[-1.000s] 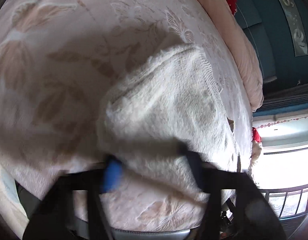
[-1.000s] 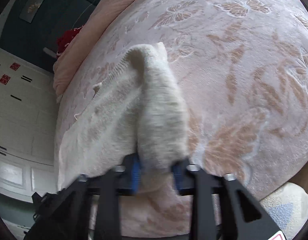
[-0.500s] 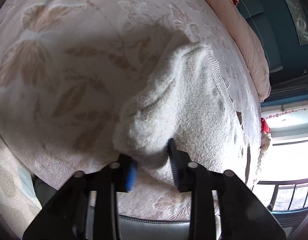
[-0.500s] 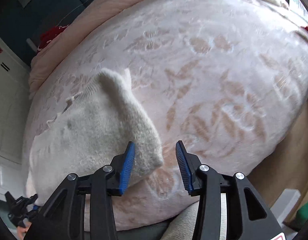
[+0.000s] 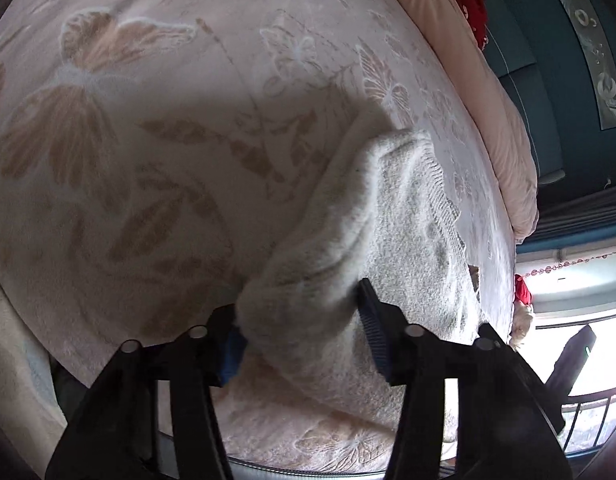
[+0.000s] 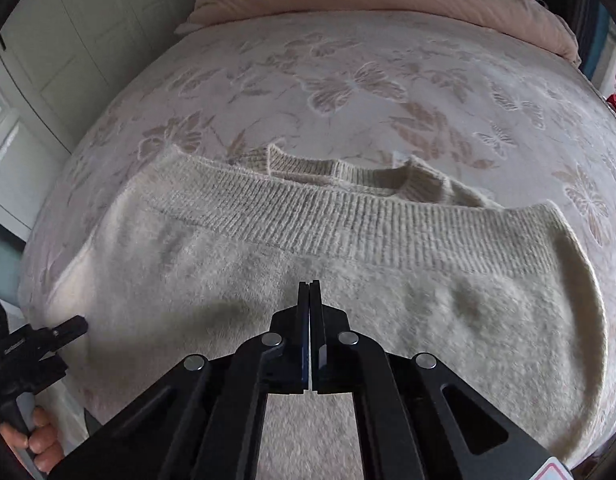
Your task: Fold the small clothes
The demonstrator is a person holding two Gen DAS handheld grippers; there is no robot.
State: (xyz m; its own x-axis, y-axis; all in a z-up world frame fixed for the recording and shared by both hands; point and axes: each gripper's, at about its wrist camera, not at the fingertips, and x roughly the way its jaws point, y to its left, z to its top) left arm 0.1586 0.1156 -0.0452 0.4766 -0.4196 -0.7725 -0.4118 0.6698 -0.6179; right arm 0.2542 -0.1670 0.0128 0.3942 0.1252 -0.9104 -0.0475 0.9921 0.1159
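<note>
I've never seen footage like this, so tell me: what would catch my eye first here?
A fluffy cream sweater lies folded across a pink bedspread patterned with butterflies, its ribbed hem running side to side. In the left view, the left gripper has a thick fold of the knit between its blue-padded fingers. The right gripper hangs over the sweater's middle, shut and empty.

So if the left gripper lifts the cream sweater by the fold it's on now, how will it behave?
Likely floppy: the cream knit sweater bunches into a soft roll between the left gripper fingers and drapes over the bed. Probably not slippery, since the fuzzy knit looks grippy. The folded layers may sag open; the right gripper is shut, holding nothing.
</note>
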